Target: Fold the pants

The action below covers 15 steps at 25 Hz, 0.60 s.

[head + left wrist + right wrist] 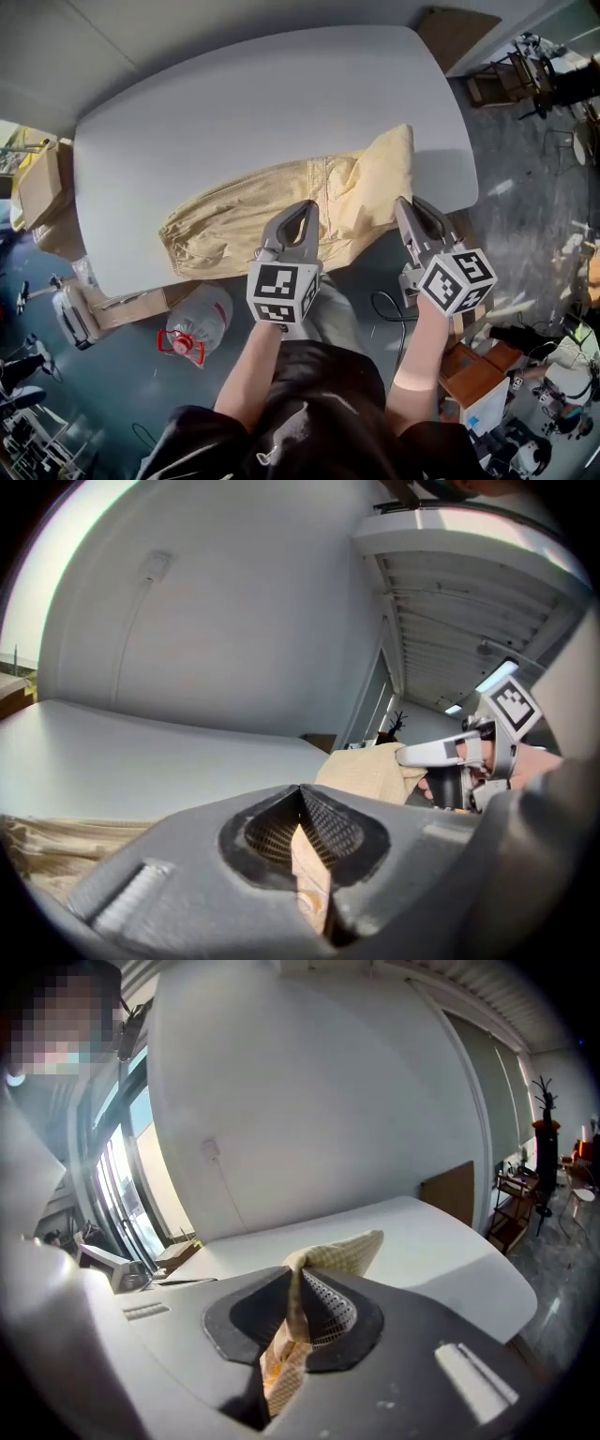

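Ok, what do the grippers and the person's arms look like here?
Both the left gripper and right gripper are grey plastic with tapered jaws and black mesh-textured pads. Each carries a white cube printed with black square markers. The person wears a black top; forearms are bare.

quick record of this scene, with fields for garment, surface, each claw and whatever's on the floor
garment: yellow pants, lying crumpled across the near side of the table, right end raised off it
surface: white table
left claw: shut on a fold of the pants at their near edge
right claw: shut on the raised end of the pants
floor: clear water jug with a red cap, below the table's near edge
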Motion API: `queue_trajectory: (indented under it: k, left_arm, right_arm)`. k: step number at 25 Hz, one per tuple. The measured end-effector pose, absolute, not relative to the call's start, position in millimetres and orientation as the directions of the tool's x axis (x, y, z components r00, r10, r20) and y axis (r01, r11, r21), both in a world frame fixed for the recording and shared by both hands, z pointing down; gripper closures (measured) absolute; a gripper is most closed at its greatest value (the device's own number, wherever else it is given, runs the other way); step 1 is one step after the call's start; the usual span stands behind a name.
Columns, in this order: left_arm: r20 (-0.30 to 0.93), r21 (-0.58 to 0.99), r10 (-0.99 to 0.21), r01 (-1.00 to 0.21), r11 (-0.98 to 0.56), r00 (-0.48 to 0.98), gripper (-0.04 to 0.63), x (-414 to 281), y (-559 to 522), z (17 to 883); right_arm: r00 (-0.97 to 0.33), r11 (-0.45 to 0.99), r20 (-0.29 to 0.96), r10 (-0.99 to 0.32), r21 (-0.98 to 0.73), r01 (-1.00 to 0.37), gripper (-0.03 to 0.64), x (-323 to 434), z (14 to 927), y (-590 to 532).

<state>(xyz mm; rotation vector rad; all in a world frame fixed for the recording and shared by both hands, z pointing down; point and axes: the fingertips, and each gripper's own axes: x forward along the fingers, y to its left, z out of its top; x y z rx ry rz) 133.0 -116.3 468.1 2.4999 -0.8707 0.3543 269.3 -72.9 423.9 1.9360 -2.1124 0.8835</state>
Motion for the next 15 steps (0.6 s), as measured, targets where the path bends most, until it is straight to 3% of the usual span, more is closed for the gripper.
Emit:
queue_trajectory:
  k: [10, 15]
  left_arm:
    - [0.299, 0.320, -0.707, -0.765, -0.559, 0.641, 0.591, -6.5, -146.7, 423.5]
    - [0.304, 0.310, -0.768, -0.821, -0.479, 0.563, 0.592, -83.8, -146.4, 421.6]
  right_arm:
    - [-0.332, 0.251, 0.419, -0.845, -0.237, -0.939, 0.580, 135.0, 369.8, -124.2]
    - [-0.443, 0.409, 0.466, -0.766, -0.177, -0.895, 0.580, 39.0, 381.1, -145.0]
